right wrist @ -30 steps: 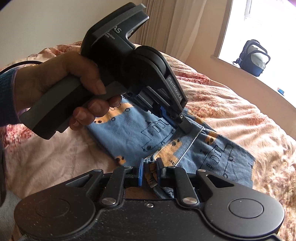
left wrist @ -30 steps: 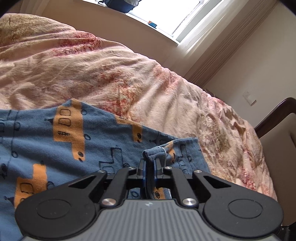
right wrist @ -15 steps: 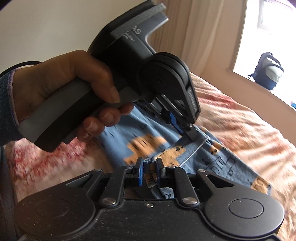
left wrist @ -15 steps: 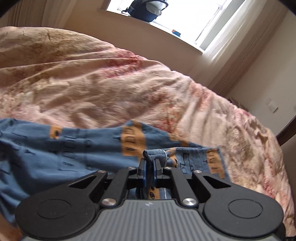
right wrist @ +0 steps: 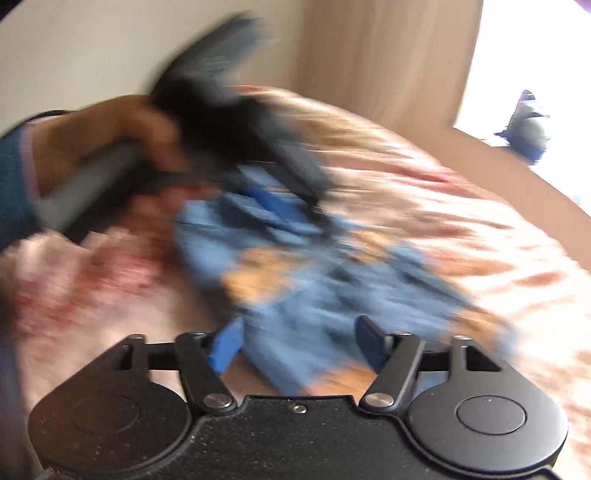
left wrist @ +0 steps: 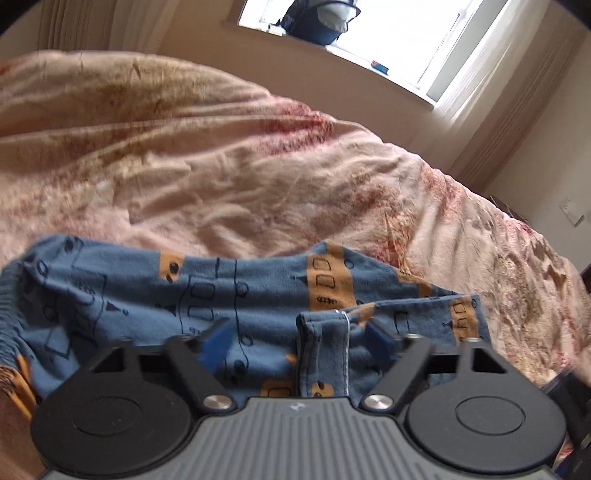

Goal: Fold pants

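Left wrist view: left gripper (left wrist: 298, 341) at bottom centre, fingers spread wide, blue pads (left wrist: 216, 341) well apart, gripping nothing. Pants (left wrist: 236, 295), blue with orange blocks and dark line drawings, lie across lower half of frame on the pink-beige floral bedspread (left wrist: 229, 173). A bunched hem fold with white stitching stands between the pads, touching neither as far as visible. Elastic waistband at far left edge. No readable writing; only a small emblem on the grey gripper body, too small to read. Bedspread wide and bare across middle and right of frame. Window (left wrist: 388, 33) top centre with a backpack (left wrist: 321, 18) on the sill, curtain (left wrist: 517, 96) upper right, wall switch at right edge.

Right wrist view: heavy motion blur. Right gripper (right wrist: 299, 345) bottom centre, fingers spread wide, nothing between them. Pants (right wrist: 314, 273) in mid-frame, lying on the bedspread (right wrist: 461, 206), near edge reaching between the pads. Left hand (right wrist: 99, 147) upper left holding the other gripper over the pants' far end. No writing legible. Bare bedspread to right and left of pants.
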Action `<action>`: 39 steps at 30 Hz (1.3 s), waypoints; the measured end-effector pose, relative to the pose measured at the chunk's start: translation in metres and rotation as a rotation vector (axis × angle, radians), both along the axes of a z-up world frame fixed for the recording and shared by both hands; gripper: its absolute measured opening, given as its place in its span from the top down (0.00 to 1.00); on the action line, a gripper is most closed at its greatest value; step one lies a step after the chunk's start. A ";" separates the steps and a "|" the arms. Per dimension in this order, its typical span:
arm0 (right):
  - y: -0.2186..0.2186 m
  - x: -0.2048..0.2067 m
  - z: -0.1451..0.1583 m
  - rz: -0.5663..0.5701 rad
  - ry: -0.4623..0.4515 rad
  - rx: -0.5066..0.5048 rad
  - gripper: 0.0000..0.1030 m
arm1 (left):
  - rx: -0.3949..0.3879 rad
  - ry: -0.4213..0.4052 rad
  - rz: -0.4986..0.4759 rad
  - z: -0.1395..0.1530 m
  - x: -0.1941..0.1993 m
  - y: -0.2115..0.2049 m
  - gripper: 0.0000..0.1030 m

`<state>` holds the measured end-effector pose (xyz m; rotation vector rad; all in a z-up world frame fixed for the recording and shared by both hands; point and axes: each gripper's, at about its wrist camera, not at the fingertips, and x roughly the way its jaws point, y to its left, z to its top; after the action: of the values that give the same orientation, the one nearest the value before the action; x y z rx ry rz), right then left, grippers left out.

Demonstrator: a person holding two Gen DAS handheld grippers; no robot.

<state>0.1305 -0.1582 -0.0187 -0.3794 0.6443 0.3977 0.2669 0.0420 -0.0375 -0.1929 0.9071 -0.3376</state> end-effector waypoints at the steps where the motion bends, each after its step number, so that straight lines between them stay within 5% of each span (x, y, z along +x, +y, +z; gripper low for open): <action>1: -0.014 0.004 -0.001 -0.061 -0.046 -0.042 0.04 | 0.027 -0.017 0.006 0.000 -0.002 -0.005 0.13; 4: -0.046 0.033 -0.006 -0.231 -0.128 -0.082 0.02 | 0.115 -0.044 0.049 -0.009 -0.003 -0.017 0.10; 7: -0.072 0.066 -0.017 -0.312 -0.157 0.006 0.02 | 0.149 -0.044 0.116 -0.022 -0.005 -0.017 0.06; 9: -0.086 0.083 -0.028 -0.313 -0.131 0.079 0.02 | 0.156 -0.065 0.133 -0.028 -0.007 -0.015 0.04; 12: -0.100 0.099 -0.049 -0.350 -0.081 0.034 0.03 | 0.211 -0.080 0.134 -0.030 -0.008 -0.018 0.04; 17: -0.122 0.085 -0.028 -0.415 -0.120 0.060 0.03 | 0.255 -0.098 0.151 -0.015 -0.031 -0.014 0.04; 20: -0.107 0.057 -0.013 -0.336 -0.065 0.098 0.01 | 0.204 -0.139 0.101 -0.007 -0.067 -0.008 0.00; 25: -0.064 0.029 -0.030 -0.248 0.021 -0.141 0.01 | 0.299 -0.051 0.089 -0.026 -0.090 -0.010 0.00; 28: -0.061 0.017 -0.029 -0.266 -0.030 -0.217 0.02 | 0.317 -0.031 0.108 -0.011 -0.095 -0.009 0.00; 33: -0.052 -0.027 -0.008 -0.193 -0.097 -0.093 0.01 | 0.246 0.028 0.095 0.002 -0.113 0.019 0.00; 37: -0.023 -0.023 -0.041 -0.102 -0.025 -0.276 0.01 | 0.181 0.072 0.237 -0.005 -0.110 0.059 0.00; 39: -0.021 -0.021 -0.043 -0.101 -0.019 -0.264 0.01 | 0.102 0.090 0.323 -0.006 -0.109 0.078 0.00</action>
<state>0.1090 -0.1791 -0.0619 -0.5988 0.6966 0.2120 0.1576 0.1198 -0.0439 -0.2578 0.9627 0.0174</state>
